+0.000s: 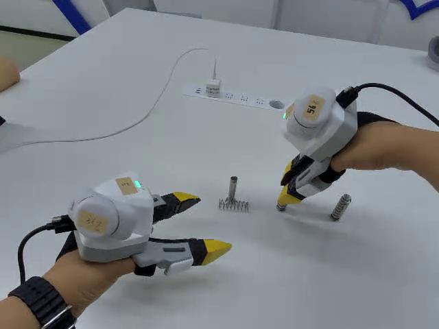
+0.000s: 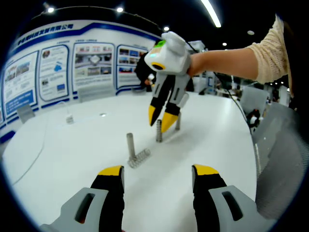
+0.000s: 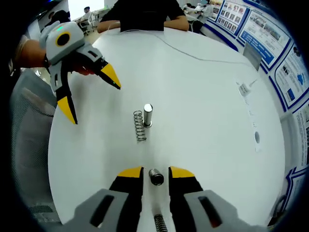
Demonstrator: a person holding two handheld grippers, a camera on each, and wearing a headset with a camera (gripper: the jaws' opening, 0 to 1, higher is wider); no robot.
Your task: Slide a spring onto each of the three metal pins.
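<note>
Your left gripper (image 1: 201, 225) holds its jaws wide apart, with a bare pin (image 1: 233, 186) and a loose spring (image 1: 233, 204) just ahead of their tips. Your right gripper (image 1: 286, 200) points down, jaws nearly together at a second pin (image 1: 281, 207). A sprung pin (image 1: 340, 207) stands just beside them.

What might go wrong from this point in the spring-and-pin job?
1. The right gripper has its fingers close on either side of a bare pin that stands upright; a sideways nudge may topple it.
2. The loose spring lies at the foot of the middle pin; the open left gripper, reaching in, may knock that pin or roll the spring away.
</note>
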